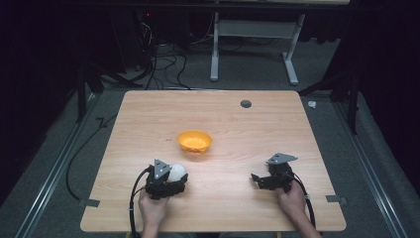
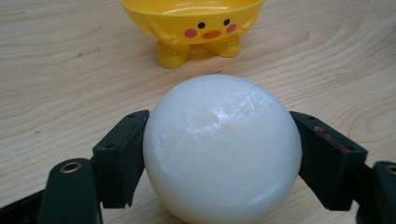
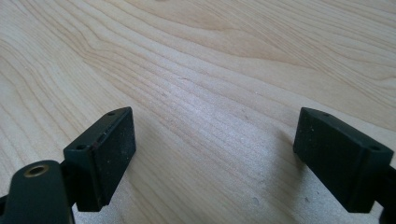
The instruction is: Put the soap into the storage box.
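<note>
From the high view, the left gripper [image 1: 173,186] sits at the near left of the table [image 1: 277,124] with a white ball [image 1: 177,172] at its tip, the yellow bowl [image 1: 194,141] just beyond, and the right gripper [image 1: 257,181] well apart at the near right. In the left gripper view the ball [image 2: 222,149] is clamped between both jaws, pads touching its sides, the chick-faced bowl [image 2: 194,28] standing close behind. In the right gripper view, jaws spread wide over bare wood, grasping nothing.
</note>
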The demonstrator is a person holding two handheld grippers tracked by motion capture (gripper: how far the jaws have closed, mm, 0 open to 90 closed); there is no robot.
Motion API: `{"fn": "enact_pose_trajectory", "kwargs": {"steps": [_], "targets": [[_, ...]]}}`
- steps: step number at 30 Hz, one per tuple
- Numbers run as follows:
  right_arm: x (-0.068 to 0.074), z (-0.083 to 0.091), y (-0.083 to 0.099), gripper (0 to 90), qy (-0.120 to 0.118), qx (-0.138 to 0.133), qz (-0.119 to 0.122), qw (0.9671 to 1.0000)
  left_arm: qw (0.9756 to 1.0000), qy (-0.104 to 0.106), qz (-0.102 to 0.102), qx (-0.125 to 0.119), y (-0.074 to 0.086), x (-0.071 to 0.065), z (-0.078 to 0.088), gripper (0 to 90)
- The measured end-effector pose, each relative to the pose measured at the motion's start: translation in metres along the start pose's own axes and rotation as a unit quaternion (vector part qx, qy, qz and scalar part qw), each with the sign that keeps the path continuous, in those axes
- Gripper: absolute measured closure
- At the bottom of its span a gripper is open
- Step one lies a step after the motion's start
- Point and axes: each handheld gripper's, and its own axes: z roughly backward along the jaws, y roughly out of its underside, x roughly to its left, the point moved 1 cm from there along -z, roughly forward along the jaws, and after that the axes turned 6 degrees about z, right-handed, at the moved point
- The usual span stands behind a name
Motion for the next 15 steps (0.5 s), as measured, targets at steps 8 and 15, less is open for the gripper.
{"fn": "enact_pose_trajectory", "kwargs": {"steps": [8,15], "targets": [[0.0000,0.0000,0.0000,13.7,0.000,0.000,0.000,1.0000,1.0000,0.008,-0.005,0.000,-0.0043,-0.0017,0.0029,24.3],[0.0000,0.0000,0.0000,13.7,0.000,0.000,0.000,1.0000,0.9999,0.016,-0.005,-0.002,-0.0091,-0.0051,0.0027,24.3]]}}
